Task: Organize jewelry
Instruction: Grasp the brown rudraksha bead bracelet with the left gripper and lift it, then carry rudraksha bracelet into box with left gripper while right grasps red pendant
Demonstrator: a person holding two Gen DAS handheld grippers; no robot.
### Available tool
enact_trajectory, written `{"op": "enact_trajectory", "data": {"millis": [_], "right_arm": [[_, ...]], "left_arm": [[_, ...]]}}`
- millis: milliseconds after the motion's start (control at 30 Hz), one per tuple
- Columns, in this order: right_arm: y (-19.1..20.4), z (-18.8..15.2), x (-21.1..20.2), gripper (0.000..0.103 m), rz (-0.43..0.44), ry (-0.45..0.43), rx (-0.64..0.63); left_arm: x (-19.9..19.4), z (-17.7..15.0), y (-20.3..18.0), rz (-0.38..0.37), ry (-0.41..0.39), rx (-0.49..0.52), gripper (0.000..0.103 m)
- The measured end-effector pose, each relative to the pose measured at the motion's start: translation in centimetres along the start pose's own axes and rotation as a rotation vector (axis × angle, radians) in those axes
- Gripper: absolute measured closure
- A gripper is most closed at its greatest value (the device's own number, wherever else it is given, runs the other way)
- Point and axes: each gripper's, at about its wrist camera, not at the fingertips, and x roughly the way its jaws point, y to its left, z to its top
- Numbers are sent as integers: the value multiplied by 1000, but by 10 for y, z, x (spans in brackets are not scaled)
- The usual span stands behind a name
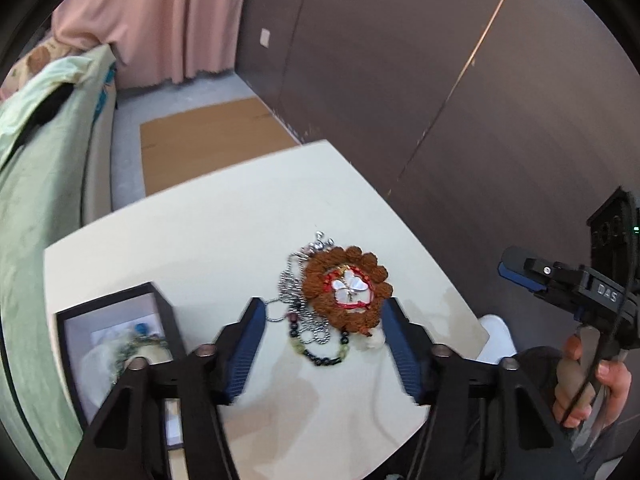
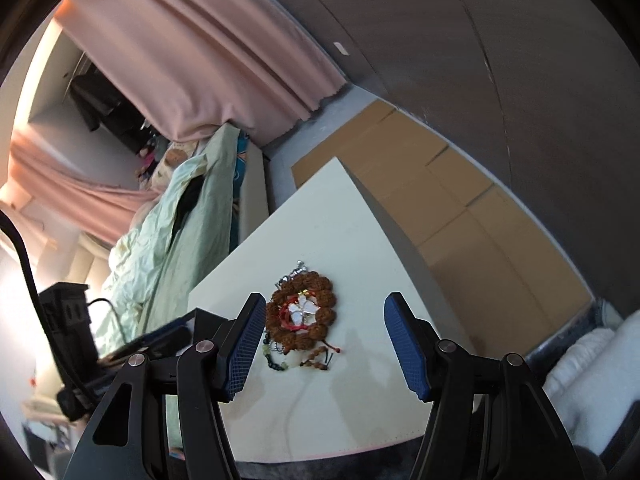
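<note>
A pile of jewelry lies on the cream table (image 1: 192,236): a brown bead bracelet (image 1: 320,280) with a white flower pendant (image 1: 352,286) and red cord inside it, a silver chain (image 1: 290,280), and a dark and green bead bracelet (image 1: 320,354). My left gripper (image 1: 324,344) is open and empty, its jaws either side of the pile's near edge. A black jewelry box (image 1: 116,336) stands open at the left with a bead bracelet (image 1: 136,346) in it. My right gripper (image 2: 324,340) is open and empty, above the brown bracelet (image 2: 326,312); it also shows in the left wrist view (image 1: 524,272).
A bed with a green cover (image 1: 36,184) runs along the left of the table. Flat cardboard (image 1: 208,140) lies on the floor beyond the table. A dark panel wall (image 1: 440,80) is on the right and a pink curtain (image 1: 160,20) at the back.
</note>
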Motion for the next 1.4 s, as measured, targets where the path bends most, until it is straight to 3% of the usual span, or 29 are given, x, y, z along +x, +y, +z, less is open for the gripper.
{"op": "enact_trajectory", "data": {"millis": [267,400,600,867,1000,1400], "right_arm": [[-8,1,14,41,-28,40,21],[-8,3,14,41,-29,38,24],[-15,3,14,41,-11,45,35],[-11,3,15,41,4,49,32],[-9,3,17,41,7,53,27],[-6,1,32,41,29,92,36]], "left_arm": [[41,7,-11,33,81,-7,55],[64,7,-9,91,116,-2,56],[84,0,-2,97,167,-31,72],[67,1,-12,107,131,-3,75],[48,7,-16,84,106,-5,85],[-2,18,-31,61,5,32,85]]}}
